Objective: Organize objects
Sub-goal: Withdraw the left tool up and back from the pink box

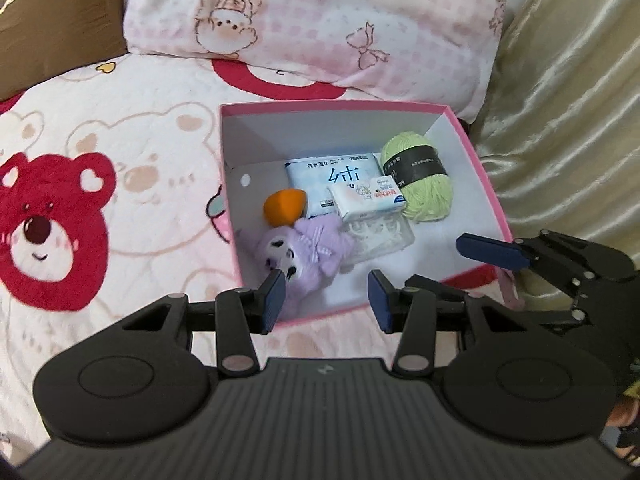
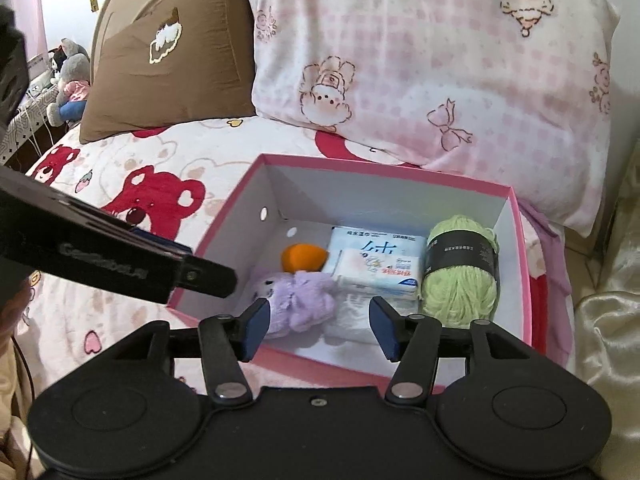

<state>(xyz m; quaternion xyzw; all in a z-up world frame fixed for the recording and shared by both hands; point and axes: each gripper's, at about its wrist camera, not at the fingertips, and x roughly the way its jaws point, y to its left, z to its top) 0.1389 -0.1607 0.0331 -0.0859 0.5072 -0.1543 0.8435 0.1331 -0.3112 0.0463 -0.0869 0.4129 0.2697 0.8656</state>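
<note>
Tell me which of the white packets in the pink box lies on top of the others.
The small tissue packet with the red label. It rests across the bigger blue-and-white wipes pack behind it and the clear plastic packet in front.

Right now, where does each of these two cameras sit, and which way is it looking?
Left wrist view: sits on the left tongs, looking steeply down into the pink box on the bed; its own open tongs show, with the right tongs at the side.
Right wrist view: sits on the right tongs, looking down into the box from nearer the pillow side; the left tongs cross at left.
Both share the box, green yarn and purple plush.
</note>
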